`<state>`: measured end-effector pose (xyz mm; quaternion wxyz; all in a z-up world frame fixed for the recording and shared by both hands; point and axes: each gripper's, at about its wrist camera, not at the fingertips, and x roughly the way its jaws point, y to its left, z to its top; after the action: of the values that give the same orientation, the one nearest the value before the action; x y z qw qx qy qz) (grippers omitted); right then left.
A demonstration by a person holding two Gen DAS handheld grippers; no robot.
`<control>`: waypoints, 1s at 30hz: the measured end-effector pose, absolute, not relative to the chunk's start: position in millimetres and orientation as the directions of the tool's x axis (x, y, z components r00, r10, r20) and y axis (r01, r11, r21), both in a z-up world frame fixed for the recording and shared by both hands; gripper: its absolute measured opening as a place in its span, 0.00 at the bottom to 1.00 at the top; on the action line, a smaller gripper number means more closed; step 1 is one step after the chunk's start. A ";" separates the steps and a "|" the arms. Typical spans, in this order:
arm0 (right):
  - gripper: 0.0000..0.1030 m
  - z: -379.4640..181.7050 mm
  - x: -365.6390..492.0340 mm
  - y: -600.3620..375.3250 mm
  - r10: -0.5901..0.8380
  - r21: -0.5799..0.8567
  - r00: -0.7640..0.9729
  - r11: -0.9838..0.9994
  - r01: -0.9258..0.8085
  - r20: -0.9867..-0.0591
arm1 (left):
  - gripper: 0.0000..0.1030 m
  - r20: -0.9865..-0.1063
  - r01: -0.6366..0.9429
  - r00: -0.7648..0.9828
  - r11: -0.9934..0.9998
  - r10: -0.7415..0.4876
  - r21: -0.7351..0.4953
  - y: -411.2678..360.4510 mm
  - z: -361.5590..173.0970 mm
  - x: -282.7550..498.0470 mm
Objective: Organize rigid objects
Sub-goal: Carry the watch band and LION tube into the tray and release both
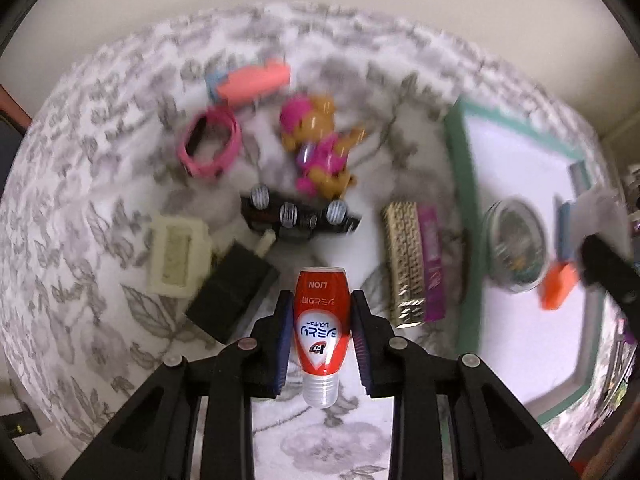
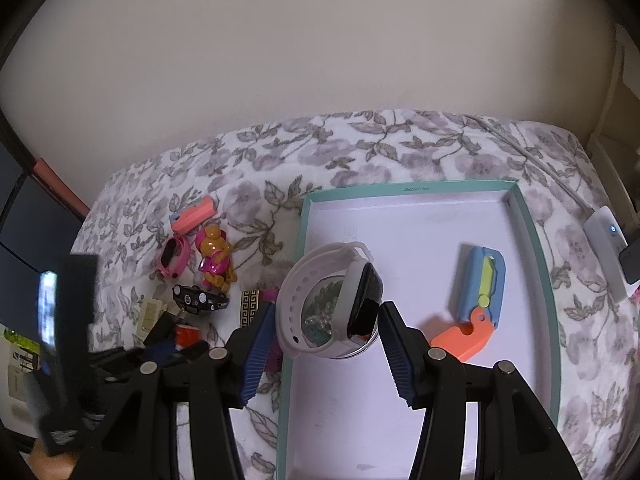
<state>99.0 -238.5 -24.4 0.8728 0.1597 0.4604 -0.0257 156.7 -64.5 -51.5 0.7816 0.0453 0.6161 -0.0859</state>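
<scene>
A red toothpaste tube (image 1: 322,332) with a clear cap stands between the blue pads of my left gripper (image 1: 321,296), which is shut on it just above the floral blanket. My right gripper (image 2: 329,307) is shut on a white-strapped smartwatch (image 2: 352,280) and holds it over a round tin (image 2: 320,320) that lies in the teal-rimmed white tray (image 2: 400,190). A blue and orange folding toy (image 2: 480,292) also lies in the tray. Scattered on the blanket are a pink watch (image 1: 210,140), a toy dog (image 1: 320,148), a coral case (image 1: 252,80) and a black toy car (image 1: 296,216).
A cream box (image 1: 178,256), a black block (image 1: 232,292) and a gold-patterned box (image 1: 408,264) lie close around the tube. The tray's left rim (image 1: 460,168) runs right of them. A white power strip (image 2: 604,240) sits at the bed's right edge, with a wall behind.
</scene>
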 end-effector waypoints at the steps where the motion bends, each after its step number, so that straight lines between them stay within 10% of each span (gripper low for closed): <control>1: 0.54 -23.4 98.4 -239.9 0.102 0.257 0.577 0.947 0.194 -0.810 | 0.28 -0.965 0.194 0.245 0.980 -0.091 -0.044 -65.8 -43.3 156.5; 14: 0.54 -23.9 80.9 -301.7 -0.031 0.181 0.553 0.928 0.326 -0.833 | 0.28 -0.906 0.345 0.339 0.930 -0.253 -0.131 -117.6 24.4 122.2; 30: 0.54 -68.7 63.8 -359.0 -0.125 0.054 0.377 0.901 0.430 -0.918 | 0.28 -0.955 0.477 0.214 0.875 -0.203 -0.079 -182.8 -24.0 90.7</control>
<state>63.8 -359.0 -68.7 0.8173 0.1436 0.5316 -0.1697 90.7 -182.8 -24.0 0.7703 0.1168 0.5866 -0.2209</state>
